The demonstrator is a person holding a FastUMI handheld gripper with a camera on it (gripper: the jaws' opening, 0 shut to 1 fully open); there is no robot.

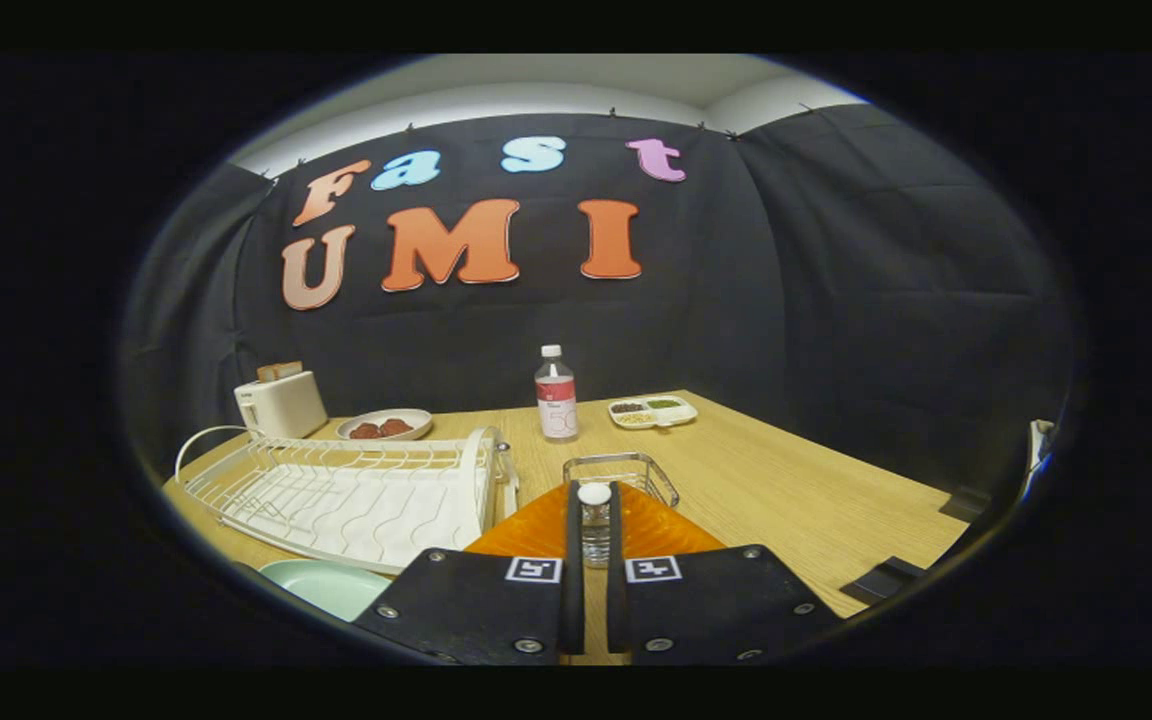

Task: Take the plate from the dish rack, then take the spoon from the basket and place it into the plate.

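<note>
1. The white-handled spoon with a clear ribbed stem (594, 520) stands upright between the gripper (594, 500) fingers, which are drawn near together and look clamped on it (white knob end at the fingertips).
2. The small wire mesh basket (626, 472) sits just beyond the fingers, over an orange mat (536, 530).
3. The pale green round plate (331, 585) lies on the wooden table (786, 480), beside the gripper and in front of the white wire dish rack (356, 490), so it is already out.
4. Risk: the stem looks slick and the grip is thin, so the spoon could swivel or slip on the swing across.
5. Risk: a release too high or off-centre could bounce it off the plate rim.
6. Beyond: a plastic bottle (556, 395).
</note>
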